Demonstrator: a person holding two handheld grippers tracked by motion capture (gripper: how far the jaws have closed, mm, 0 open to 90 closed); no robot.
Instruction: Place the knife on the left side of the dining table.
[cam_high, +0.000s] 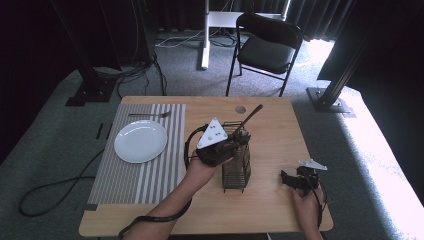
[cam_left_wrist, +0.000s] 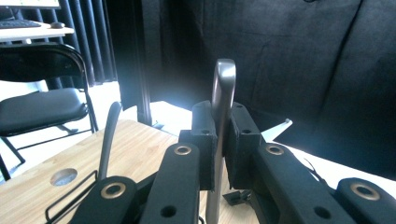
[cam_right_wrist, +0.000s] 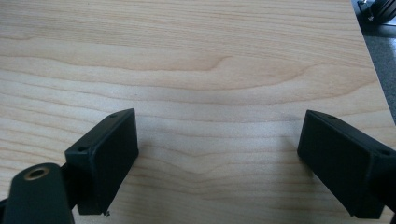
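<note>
metal utensil handle (cam_left_wrist: 223, 100) stands upright, clamped between our left tongs (cam_left_wrist: 222, 140) above the black wire caddy (cam_high: 236, 167) at mid-desk (cam_high: 270, 145). our right tongs (cam_right_wrist: 217, 158) rest spread wide over bare wood near the desk's right edge, grasping nothing.

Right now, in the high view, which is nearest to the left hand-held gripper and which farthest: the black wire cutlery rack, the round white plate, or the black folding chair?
1. Black wire cutlery rack: right beside the left hand-held gripper, mid-table.
2. Round white plate: to its left, on the striped mat.
3. Black folding chair: beyond the table's far edge.
</note>
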